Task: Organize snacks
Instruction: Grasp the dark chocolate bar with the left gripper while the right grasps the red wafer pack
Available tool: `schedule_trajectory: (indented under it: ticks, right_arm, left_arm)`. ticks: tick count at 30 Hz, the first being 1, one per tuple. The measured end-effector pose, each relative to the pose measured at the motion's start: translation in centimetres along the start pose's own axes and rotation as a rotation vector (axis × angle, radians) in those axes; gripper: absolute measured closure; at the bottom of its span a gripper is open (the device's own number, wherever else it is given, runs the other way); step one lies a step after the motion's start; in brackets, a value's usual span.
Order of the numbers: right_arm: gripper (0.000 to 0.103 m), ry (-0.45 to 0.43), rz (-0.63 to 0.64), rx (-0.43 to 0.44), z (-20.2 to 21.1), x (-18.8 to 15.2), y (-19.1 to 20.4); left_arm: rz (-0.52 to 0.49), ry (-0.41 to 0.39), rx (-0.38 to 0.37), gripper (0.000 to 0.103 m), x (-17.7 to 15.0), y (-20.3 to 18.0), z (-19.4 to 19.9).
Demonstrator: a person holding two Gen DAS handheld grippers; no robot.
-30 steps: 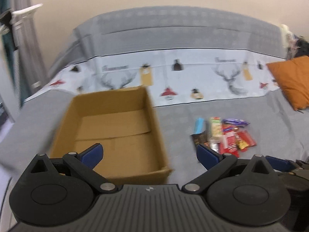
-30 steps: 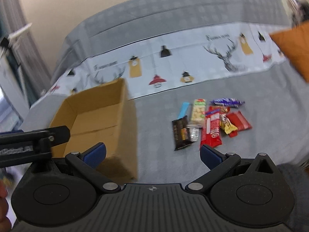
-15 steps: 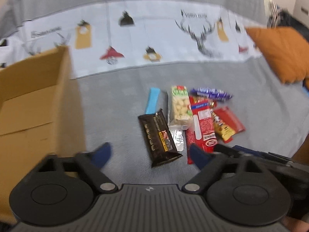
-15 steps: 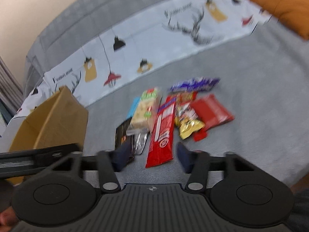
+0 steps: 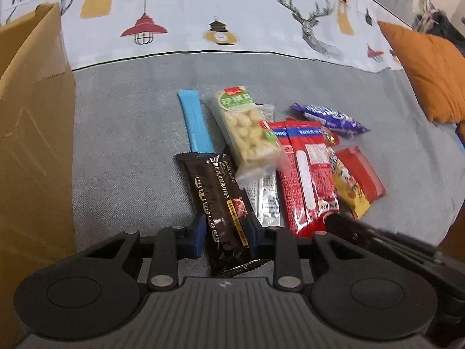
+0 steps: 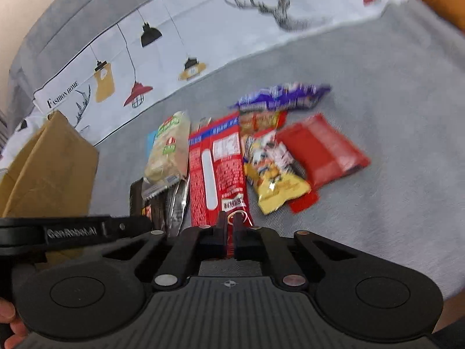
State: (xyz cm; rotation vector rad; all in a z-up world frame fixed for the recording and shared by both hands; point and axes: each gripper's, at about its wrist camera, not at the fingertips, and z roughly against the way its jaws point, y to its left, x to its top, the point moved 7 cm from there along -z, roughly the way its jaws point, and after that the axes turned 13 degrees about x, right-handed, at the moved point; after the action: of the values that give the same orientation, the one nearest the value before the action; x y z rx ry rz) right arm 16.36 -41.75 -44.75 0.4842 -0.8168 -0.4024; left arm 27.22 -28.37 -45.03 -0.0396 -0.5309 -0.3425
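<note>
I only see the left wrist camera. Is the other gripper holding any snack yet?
Observer: Yes. In the right wrist view, the right gripper is pinched shut on the near end of the long red packet.
Operator: Cool! Mine has the black snack bar. Is anybody's hand showing?
Observer: Only a bit. Fingertips peek in at the lower left edge of the right wrist view, below the side of the left gripper.
</note>
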Motion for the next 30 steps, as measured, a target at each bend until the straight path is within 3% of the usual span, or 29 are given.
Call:
schedule_trajectory:
  ticks: [1,3,4,6,9,11,14,17,18,21,24,26,27,28,30]
  right_arm:
    - [0.067,0.003,0.0,0.019,-0.1,-0.1,0.1]
    - [0.053,0.018,0.004,0.017,-0.7,-0.4,0.0]
    - [0.053,0.013,0.009,0.006,-0.7,-0.3,0.0]
    - [0.051,-0.008,0.013,0.0,-0.7,0.1,0.0]
    - [0.048,-0.004,-0.003,-0.013,-1.6,0.2,-0.9]
    - [0.048,-0.013,0.051,-0.037,-2.3,0.6,-0.7]
    - [0.048,-0.001,0.153,-0.068,-3.0,0.4,0.0]
    - [0.071,0.033,0.241,-0.089,-2.7,-0.4,1.2]
    - [0.102,0.048,0.262,-0.105,-2.5,-0.7,1.4]
    - [0.103,0.085,0.242,-0.085,-1.4,-1.9,1.6]
    - [0.103,0.067,0.308,-0.086,-0.4,-2.2,2.7]
    - [0.099,0.037,0.322,-0.067,-0.1,-1.7,2.9]
    - [0.089,0.044,0.314,-0.059,-0.5,-1.6,2.7]
    - [0.071,0.067,0.296,-0.063,-1.3,-1.6,2.1]
    - [0.059,0.068,0.272,-0.075,-2.0,-1.5,1.4]
  left_arm:
    - [0.001,-0.001,-0.002,0.066,-0.1,-0.1,0.0]
    - [0.026,0.002,0.003,0.054,-0.1,0.1,-0.1]
    - [0.045,0.01,0.007,0.044,-0.1,0.2,-0.3]
    - [0.088,0.032,0.009,0.042,-0.2,0.6,-0.8]
    - [0.094,0.051,-0.001,0.045,-0.4,0.6,-1.4]
    - [0.047,0.032,0.018,0.055,-0.4,0.5,-1.5]
    - [0.015,0.033,0.03,0.057,-0.6,0.5,-1.2]
    - [-0.001,0.04,0.039,0.059,-1.4,0.7,-0.6]
    - [-0.003,0.044,0.041,0.059,-1.8,0.8,-0.4]
    - [0.0,0.055,0.032,0.059,-3.1,0.8,0.5]
    - [-0.012,0.048,0.02,0.058,-3.9,0.3,0.9]
    - [-0.036,0.033,0.032,0.056,-3.9,0.1,0.7]
    - [-0.043,0.029,0.036,0.056,-3.8,0.0,0.6]
    - [-0.046,0.026,0.039,0.055,-3.6,0.0,0.5]
    - [-0.044,0.023,0.05,0.054,-3.3,0.1,0.2]
